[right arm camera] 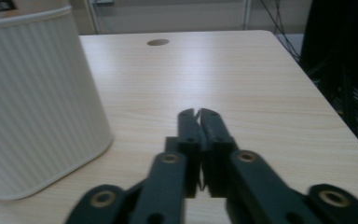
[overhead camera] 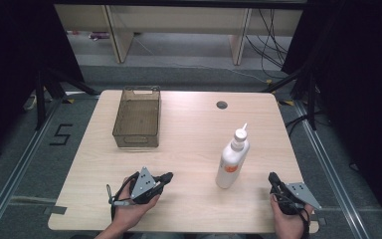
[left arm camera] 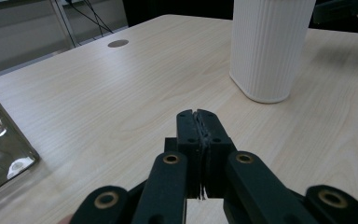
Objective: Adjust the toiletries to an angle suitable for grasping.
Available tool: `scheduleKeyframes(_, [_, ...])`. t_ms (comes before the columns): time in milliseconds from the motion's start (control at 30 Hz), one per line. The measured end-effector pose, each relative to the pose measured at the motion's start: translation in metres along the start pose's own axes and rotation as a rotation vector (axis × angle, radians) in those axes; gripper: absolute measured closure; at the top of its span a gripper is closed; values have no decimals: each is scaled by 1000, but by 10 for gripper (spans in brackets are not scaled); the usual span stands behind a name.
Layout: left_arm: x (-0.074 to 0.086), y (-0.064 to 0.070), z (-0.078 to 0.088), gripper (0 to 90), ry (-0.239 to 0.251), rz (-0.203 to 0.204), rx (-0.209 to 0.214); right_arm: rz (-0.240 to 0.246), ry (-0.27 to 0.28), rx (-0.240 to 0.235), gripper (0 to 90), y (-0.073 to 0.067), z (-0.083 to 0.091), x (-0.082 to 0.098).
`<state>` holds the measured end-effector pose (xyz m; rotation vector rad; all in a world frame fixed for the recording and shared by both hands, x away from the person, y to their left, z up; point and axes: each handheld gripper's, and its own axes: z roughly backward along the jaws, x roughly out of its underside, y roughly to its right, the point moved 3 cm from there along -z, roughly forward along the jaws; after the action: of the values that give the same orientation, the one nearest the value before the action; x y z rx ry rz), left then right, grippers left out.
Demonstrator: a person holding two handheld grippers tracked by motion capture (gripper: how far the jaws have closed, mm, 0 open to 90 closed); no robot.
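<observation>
White ribbed bottle (overhead camera: pixel 232 162) w/ a pointed nozzle cap stands upright on the table (overhead camera: pixel 189 129), right of centre and nearer the front edge than the back; it carries an orange label patch low on its side, writing too small to read. In the left gripper view its ribbed lower body (left arm camera: pixel 269 46) rises past the top of the frame, and in the right gripper view its body (right arm camera: pixel 37 102) stands close at the left, base flat on the wood. Right gripper (overhead camera: pixel 274 180) sits near the front right corner, just right of the bottle and apart from it, jaws pressed together w/ nothing between them, as its own view also shows (right arm camera: pixel 199 114). Left gripper (overhead camera: pixel 166 177) lies near the front edge, left of the bottle and well apart from it, pointing toward it; jaws likewise together and empty (left arm camera: pixel 198 114). Each is held by a hand coming in over the front edge. Toward the back left corner is a brown see-through basket (overhead camera: pixel 137 117), long side running front to back; contents can't be made out. A round cable hole (overhead camera: pixel 222 105) sits near the back edge, right of centre. On the floor left of the table a taped "5" (overhead camera: pixel 60 134) is readable.
</observation>
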<state>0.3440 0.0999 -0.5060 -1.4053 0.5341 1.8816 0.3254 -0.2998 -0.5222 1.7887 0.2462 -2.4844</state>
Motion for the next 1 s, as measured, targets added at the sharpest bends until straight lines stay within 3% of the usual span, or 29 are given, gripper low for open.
scheduleKeyframes(100, [3,-4,2,887,-2,12,-14,-2,15,-76,900,-12,4,-6])
scheduleKeyframes(133, [4,-6,2,890,-4,14,-19,24,19,-93,900,-17,7,-10])
scheduleKeyframes(200, [6,-8,3,892,-10,11,-28,52,39,-166,900,-31,9,-17])
scheduleKeyframes(233, [6,-9,3,892,-10,12,-31,41,34,-199,900,-39,11,-19])
scheduleKeyframes(300, [7,-9,4,893,-7,14,-36,91,51,-243,900,-52,11,-25])
scheduleKeyframes(400, [7,-11,5,893,3,16,-38,106,52,-292,900,-68,10,-31])
scheduleKeyframes(500, [7,-12,7,895,-3,-4,-50,138,44,-299,900,-76,8,-36])
scheduleKeyframes(567, [6,-13,7,896,-4,-6,-52,119,38,-298,900,-80,8,-37])
scheduleKeyframes(600, [5,-13,8,897,-2,-9,-57,142,49,-311,900,-82,5,-41])
scheduleKeyframes(633, [5,-13,8,897,3,-5,-58,128,58,-298,900,-85,5,-42])
scheduleKeyframes(667, [5,-13,8,898,3,0,-56,157,50,-313,900,-85,4,-44])
scheduleKeyframes(700, [6,-14,7,898,11,3,-52,123,29,-312,900,-88,5,-44])
scheduleKeyframes(733, [6,-14,7,898,5,2,-53,149,33,-321,900,-88,3,-45])
scheduleKeyframes(833, [7,-14,7,897,-3,5,-54,142,41,-333,900,-94,1,-46])
scheduleKeyframes(867, [7,-14,7,897,-3,5,-54,164,50,-333,900,-95,-1,-46])
scheduleKeyframes(1000, [6,-14,7,897,-1,6,-51,175,43,-338,900,-102,-6,-48])
